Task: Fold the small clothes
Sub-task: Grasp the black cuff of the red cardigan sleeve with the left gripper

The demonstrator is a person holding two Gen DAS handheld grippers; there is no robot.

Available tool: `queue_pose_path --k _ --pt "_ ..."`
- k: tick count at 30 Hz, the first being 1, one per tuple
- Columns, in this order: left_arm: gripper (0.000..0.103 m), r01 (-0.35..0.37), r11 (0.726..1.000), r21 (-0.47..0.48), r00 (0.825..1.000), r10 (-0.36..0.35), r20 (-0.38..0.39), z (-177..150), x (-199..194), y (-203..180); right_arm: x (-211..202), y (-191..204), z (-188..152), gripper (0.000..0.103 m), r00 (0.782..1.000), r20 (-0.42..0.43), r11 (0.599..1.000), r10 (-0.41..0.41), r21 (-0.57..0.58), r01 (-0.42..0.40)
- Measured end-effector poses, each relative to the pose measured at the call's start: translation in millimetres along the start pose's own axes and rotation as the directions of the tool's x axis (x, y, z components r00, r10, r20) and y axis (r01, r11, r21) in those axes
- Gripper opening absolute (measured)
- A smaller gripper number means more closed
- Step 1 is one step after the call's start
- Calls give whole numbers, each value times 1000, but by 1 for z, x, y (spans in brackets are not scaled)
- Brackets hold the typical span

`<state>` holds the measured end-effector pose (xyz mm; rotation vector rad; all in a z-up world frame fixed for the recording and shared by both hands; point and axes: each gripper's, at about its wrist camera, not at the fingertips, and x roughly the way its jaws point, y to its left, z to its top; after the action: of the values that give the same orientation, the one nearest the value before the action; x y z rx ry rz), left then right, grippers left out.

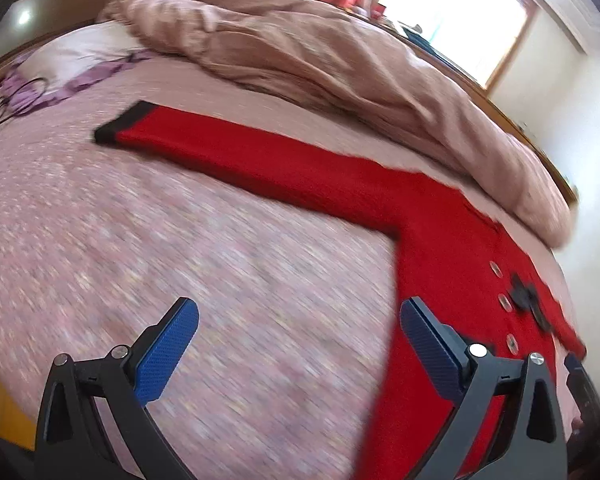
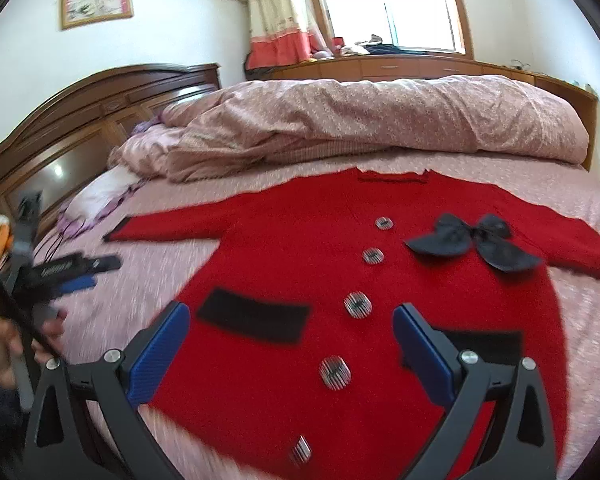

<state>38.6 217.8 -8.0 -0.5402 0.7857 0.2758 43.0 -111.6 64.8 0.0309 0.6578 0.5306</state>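
The red cardigan (image 2: 300,264) is spread flat mid-frame on the bed (image 2: 140,296), its sleeve (image 1: 236,156) stretched toward the upper left, nearest the left gripper (image 1: 298,354), both grippers gaping wide, right gripper (image 2: 290,354) parked over the buttons.

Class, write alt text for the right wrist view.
A red cardigan with striped buttons, black pocket trims and a black bow lies flat, front up, on a pink bedspread. The open right gripper hovers over it; a rumpled quilt lies behind.
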Motion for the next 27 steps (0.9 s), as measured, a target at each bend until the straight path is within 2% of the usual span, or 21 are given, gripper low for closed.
queue_pose_path --k 3,5,7,8,11,14,15,17,18,20,22,27 --pt "97 -50 997 -63 999 51 17 18 6 20 37 23 20 103 1000 -4 998 2 57 -2" --pt "89 -16 989 -148 1000 19 19 28 9 38 63 46 32 103 999 -11 996 34 79 -33" --pt "85 34 974 -224 999 -36 -5 42 18 59 86 74 40 103 998 -13 994 67 84 -66" --pt "85 33 969 -244 999 -35 -4 47 20 67 97 89 43 103 997 -15 993 79 85 -77" --pt "85 -38 966 -257 998 47 29 66 25 89 130 134 43 103 990 -33 983 139 123 -134" --pt "85 -38 950 -308 998 51 33 84 36 120 154 167 36 103 977 -62 968 206 161 -193" --pt "85 -24 940 -341 999 36 29 90 41 133 159 175 33 103 974 -70 966 216 161 -203" --pt "85 28 900 -435 1000 -26 9 95 57 157 168 190 29 103 968 -88 965 233 145 -219" --pt "86 75 863 -500 997 -80 12 95 66 170 171 196 28 103 968 -94 967 233 131 -220" --pt "95 144 817 -558 990 -124 72 98 67 178 176 198 25 103 969 -101 969 227 121 -215" --pt "95 178 777 -605 984 -153 92 106 73 186 182 195 25 103 968 -117 968 224 138 -207" --pt "95 198 753 -627 980 -139 143 123 84 195 189 180 33 103 972 -99 967 212 168 -194"
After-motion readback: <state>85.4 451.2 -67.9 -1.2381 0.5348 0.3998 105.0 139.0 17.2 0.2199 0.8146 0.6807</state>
